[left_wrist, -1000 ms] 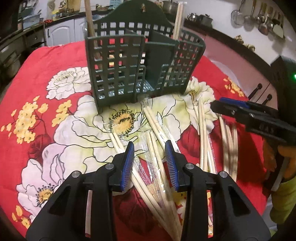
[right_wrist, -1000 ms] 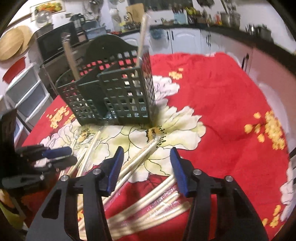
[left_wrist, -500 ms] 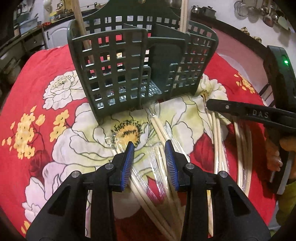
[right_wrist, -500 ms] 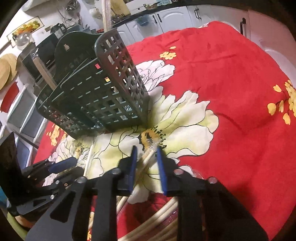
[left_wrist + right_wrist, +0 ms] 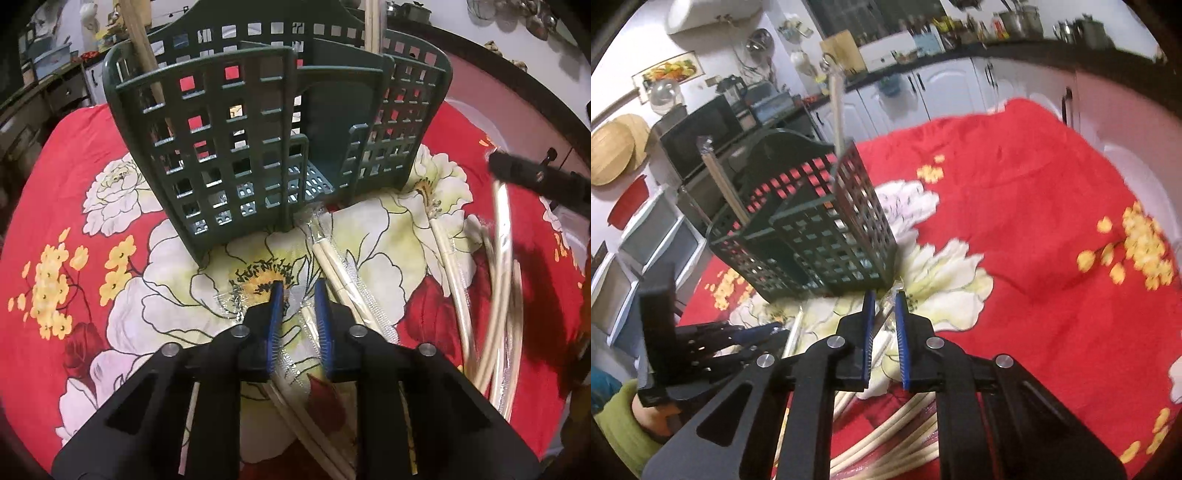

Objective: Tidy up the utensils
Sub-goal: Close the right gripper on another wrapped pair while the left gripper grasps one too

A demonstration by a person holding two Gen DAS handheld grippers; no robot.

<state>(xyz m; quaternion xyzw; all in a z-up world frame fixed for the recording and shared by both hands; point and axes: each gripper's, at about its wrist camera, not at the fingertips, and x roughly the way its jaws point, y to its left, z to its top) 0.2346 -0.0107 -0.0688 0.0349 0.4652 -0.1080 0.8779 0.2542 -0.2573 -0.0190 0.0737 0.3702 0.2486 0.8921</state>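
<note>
Chopsticks (image 5: 314, 332) in clear wrap run lengthwise between the left gripper (image 5: 298, 291), whose closing pads pinch them, pointing at the green basket (image 5: 229, 155) just beyond; right gripper (image 5: 884, 297) likewise nips a wrapped pair (image 5: 881, 325), nearer the basket's right corner.

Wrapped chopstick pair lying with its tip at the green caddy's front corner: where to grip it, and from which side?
Grip the wrapped chopstick pair mid-shaft, straight down from above, pads across its narrow width. It lies flat on the floral cloth, long and thin, so a middle hold should keep it level; the green caddy crowds its far tip.
</note>
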